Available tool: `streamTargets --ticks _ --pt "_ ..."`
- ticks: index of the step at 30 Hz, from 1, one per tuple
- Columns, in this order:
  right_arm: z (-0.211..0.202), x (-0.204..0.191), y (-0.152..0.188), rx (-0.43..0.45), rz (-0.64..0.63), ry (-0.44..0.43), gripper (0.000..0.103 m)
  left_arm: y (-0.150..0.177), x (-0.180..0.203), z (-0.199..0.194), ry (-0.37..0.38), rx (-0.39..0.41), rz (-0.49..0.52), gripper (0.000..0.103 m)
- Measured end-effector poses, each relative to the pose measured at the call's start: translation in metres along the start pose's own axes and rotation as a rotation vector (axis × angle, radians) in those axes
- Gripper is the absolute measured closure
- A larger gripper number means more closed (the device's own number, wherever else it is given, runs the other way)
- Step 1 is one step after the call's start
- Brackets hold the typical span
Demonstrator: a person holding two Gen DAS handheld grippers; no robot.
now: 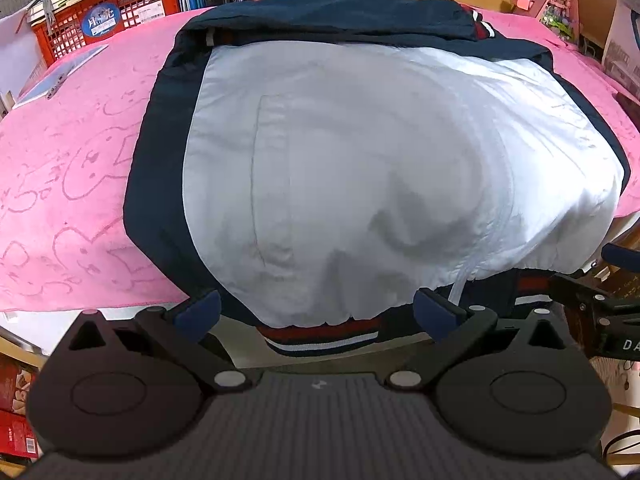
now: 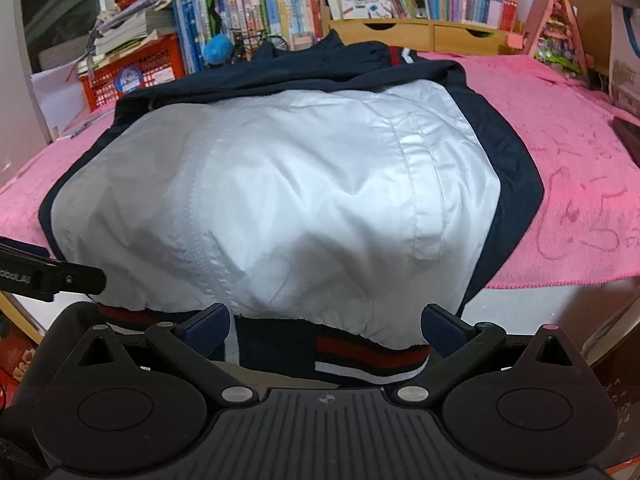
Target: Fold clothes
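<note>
Left wrist view: fuzzy pink blanket (image 1: 80, 152) fills mid-frame, bookshelves (image 2: 280, 4) along the top, glossy white-and-navy jacket (image 1: 340, 168) centred on it, left gripper (image 1: 316, 312) and right gripper (image 2: 326, 324) both spread.

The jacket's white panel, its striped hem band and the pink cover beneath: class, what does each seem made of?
White panel: probably thin woven nylon or polyester; faint sheen, crisp wrinkles. Striped hem band: looks like ribbed knit, judging by its fine ridges. Pink cover: likely plush fleece or towelling; matte, fuzzy, with pressed-in outlines.
</note>
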State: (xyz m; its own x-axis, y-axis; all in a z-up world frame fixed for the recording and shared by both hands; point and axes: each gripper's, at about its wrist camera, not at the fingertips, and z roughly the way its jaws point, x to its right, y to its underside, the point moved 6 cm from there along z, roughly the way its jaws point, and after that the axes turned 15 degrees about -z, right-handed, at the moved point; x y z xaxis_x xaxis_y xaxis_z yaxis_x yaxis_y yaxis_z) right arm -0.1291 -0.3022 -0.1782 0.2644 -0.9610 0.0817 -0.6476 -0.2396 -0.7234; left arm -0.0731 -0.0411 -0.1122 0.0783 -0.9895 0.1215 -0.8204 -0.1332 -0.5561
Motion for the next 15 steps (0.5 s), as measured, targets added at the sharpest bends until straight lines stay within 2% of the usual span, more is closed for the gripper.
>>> streamTargets --ticks 10,15 --pt "0.027 0.026 0.016 -0.022 0.036 0.057 0.000 -0.001 0.001 0.006 -0.008 -0.014 -0.006 0.000" --pt "0.050 0.039 0.020 -0.026 0.060 0.026 0.000 -0.001 0.000 0.007 -0.017 -0.017 -0.012 0.000"
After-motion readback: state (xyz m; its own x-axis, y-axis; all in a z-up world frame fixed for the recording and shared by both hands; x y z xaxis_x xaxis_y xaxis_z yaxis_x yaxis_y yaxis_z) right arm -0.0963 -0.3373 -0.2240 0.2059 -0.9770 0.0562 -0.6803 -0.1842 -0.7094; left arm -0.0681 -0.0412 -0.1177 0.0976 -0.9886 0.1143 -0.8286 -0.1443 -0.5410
